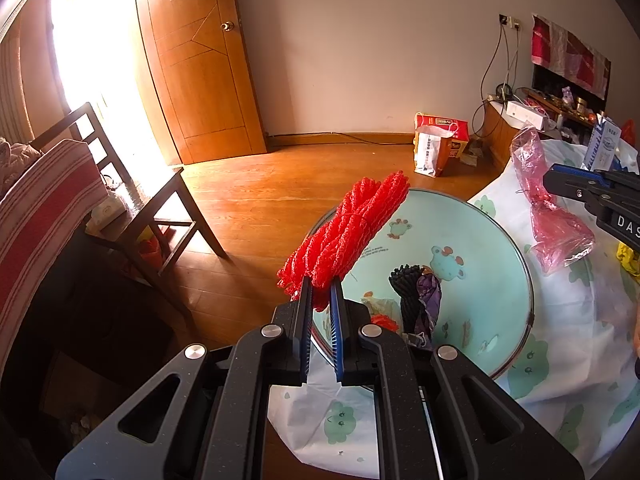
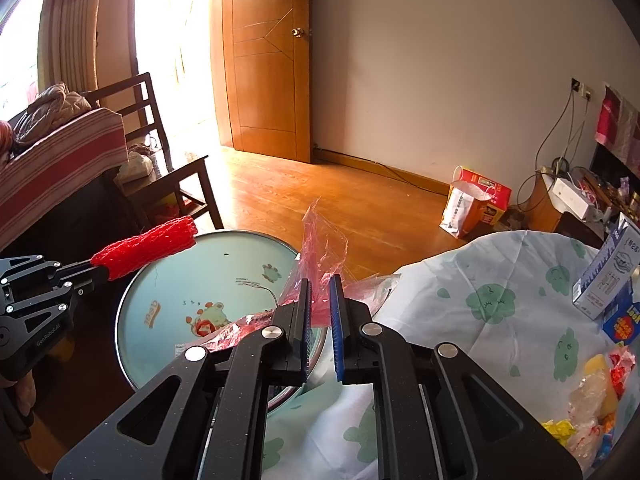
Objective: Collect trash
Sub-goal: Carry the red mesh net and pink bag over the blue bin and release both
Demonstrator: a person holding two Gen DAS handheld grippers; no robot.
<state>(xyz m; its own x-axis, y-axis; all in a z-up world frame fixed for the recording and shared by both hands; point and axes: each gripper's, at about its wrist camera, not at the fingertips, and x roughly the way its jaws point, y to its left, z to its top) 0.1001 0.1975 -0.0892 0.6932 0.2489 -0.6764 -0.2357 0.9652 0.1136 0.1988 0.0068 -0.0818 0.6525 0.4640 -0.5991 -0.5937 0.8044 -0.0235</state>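
Observation:
My left gripper (image 1: 321, 286) is shut on a red foam fruit net (image 1: 348, 228), which sticks up over the rim of a pale green cartoon basin (image 1: 492, 248). From the right wrist view the same red net (image 2: 148, 246) juts out of the left gripper (image 2: 98, 274) over the basin (image 2: 168, 280). My right gripper (image 2: 320, 284) is shut on a pink plastic bag (image 2: 320, 240), which it holds above the basin's right rim. In the left wrist view that pink bag (image 1: 548, 216) hangs from the right gripper (image 1: 554, 178). A black net and a purple wrapper (image 1: 416, 300) lie inside the basin.
The basin rests on a table covered with a white frog-print cloth (image 2: 500, 300). A milk carton (image 2: 612, 272), a blue snack box and loose wrappers (image 2: 600, 400) sit at the cloth's right. A dark wooden chair (image 1: 160, 216), paper bags on the floor (image 1: 438, 144) and a cluttered sideboard stand around.

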